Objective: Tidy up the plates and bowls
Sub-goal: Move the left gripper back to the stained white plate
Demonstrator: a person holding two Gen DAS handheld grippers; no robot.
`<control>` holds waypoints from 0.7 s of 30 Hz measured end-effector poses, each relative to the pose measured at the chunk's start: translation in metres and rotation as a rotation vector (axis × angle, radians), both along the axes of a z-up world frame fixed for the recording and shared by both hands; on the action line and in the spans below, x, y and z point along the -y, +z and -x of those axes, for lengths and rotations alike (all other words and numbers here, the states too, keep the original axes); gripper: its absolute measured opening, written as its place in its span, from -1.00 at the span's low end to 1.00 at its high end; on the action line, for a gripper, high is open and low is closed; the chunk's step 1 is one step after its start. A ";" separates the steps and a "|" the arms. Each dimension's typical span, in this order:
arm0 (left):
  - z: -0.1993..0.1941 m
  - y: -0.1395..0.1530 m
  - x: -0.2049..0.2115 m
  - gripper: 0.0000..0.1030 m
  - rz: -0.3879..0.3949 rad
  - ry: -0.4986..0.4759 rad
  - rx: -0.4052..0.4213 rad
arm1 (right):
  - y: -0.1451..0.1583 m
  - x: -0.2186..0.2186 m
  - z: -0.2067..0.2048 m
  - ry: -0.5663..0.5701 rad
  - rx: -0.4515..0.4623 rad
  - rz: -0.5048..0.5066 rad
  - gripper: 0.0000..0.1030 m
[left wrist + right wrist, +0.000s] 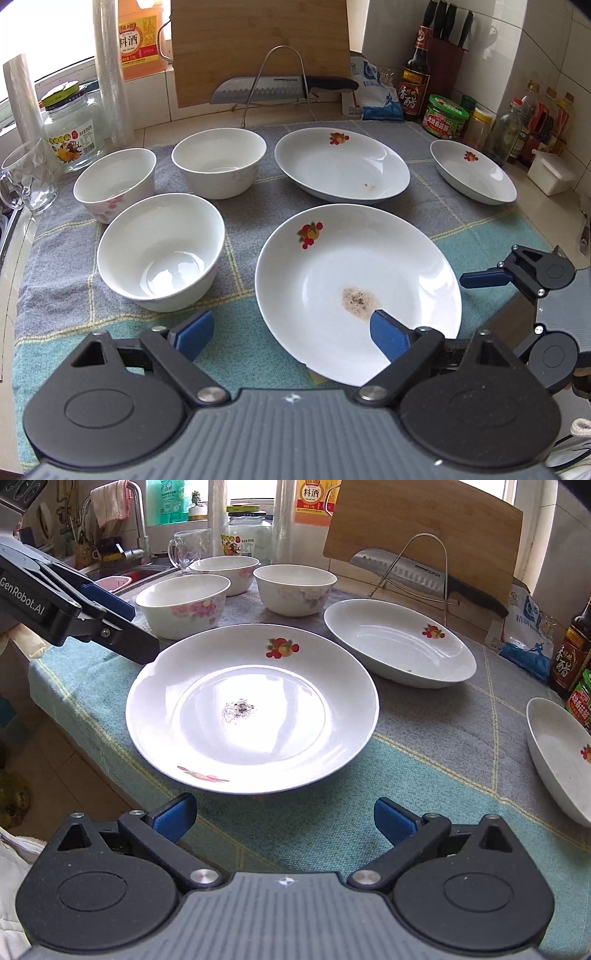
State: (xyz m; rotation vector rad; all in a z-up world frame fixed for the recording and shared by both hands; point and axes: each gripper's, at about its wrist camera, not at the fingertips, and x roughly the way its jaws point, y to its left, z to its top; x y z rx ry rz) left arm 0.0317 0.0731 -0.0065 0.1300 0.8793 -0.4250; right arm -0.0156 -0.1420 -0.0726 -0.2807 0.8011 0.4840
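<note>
Both grippers gape wide, gripping nothing: left gripper (pixel 291 334) seemingly straddles the speck-stained near plate's (pixel 369 266) rim; right gripper (pixel 286 818) hovers just short of it. Three bowls (pixel 160 251) ahead-left look empty.

Three white plates lie on the checked cloth (pixel 236 343): the near plate (pixel 399 254) with a brown stain, the middle plate (pixel 332 166), and the far-right plate (pixel 476 173). Each carries a fruit print.

Three white bowls stand to their left: the front bowl (pixel 162 254), the left bowl (pixel 114 182) with pink flowers, and the back bowl (pixel 219 162).

One glass jar (pixel 74 129), one glass mug (pixel 31 181), one wooden cutting board (pixel 258 40), one kitchen knife (pixel 280 88) on one wire stand (pixel 284 51), and one knife block (pixel 447 55) holding four black handles. One yellow-labelled jug (pixel 138 40) stands behind.

Two grippers: the left gripper (pixel 295 338) and the right gripper (pixel 286 821).
</note>
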 end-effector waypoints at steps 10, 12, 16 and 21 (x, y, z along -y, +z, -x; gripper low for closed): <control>-0.018 -0.002 0.017 0.77 -0.017 -0.040 -0.044 | -0.011 -0.006 -0.011 0.112 0.024 -0.059 1.00; -0.023 -0.002 0.023 0.77 -0.025 -0.055 -0.050 | -0.012 -0.003 -0.011 0.133 0.043 -0.072 1.00; -0.037 -0.001 0.032 0.77 -0.038 -0.087 -0.066 | -0.015 0.002 -0.011 0.170 0.069 -0.095 1.00; -0.061 0.000 0.045 0.76 -0.065 -0.129 -0.080 | -0.017 0.005 -0.009 0.171 0.088 -0.113 1.00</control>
